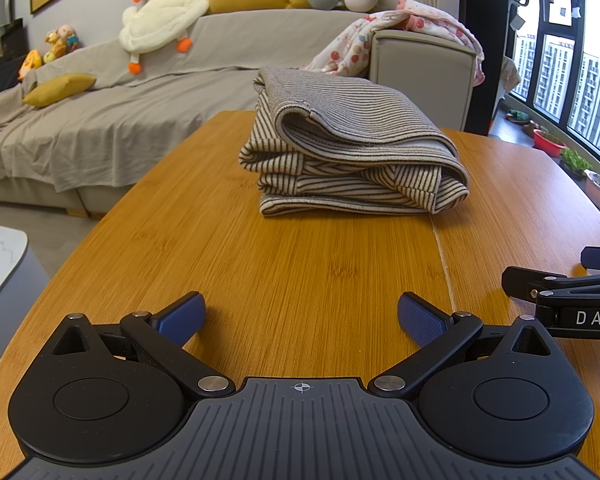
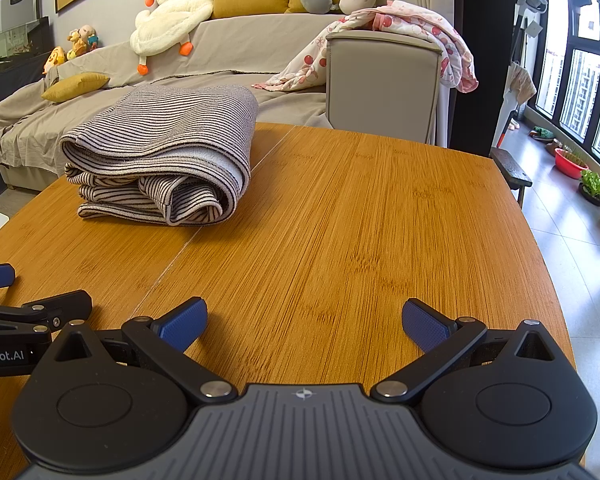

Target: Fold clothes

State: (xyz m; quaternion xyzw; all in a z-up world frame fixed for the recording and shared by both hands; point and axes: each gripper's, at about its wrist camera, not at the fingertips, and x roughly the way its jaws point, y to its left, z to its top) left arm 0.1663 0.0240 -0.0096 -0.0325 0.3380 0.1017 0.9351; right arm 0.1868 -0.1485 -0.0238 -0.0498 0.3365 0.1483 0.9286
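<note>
A striped grey and cream garment [image 1: 348,148] lies folded in a thick bundle on the wooden table [image 1: 300,264]. In the right wrist view the garment [image 2: 160,160] is at the far left of the table [image 2: 360,220]. My left gripper [image 1: 302,316] is open and empty, low over the table, well short of the bundle. My right gripper [image 2: 304,320] is open and empty too, to the right of the bundle. Each gripper shows at the edge of the other's view, the right one [image 1: 572,292] and the left one [image 2: 28,312].
A grey sofa [image 1: 148,112] with a plush goose [image 1: 160,12] and yellow cushions stands behind the table. A grey chair back [image 2: 380,84] with a pink blanket [image 2: 420,28] is at the far edge. Plant pots [image 2: 592,184] stand by the windows on the right.
</note>
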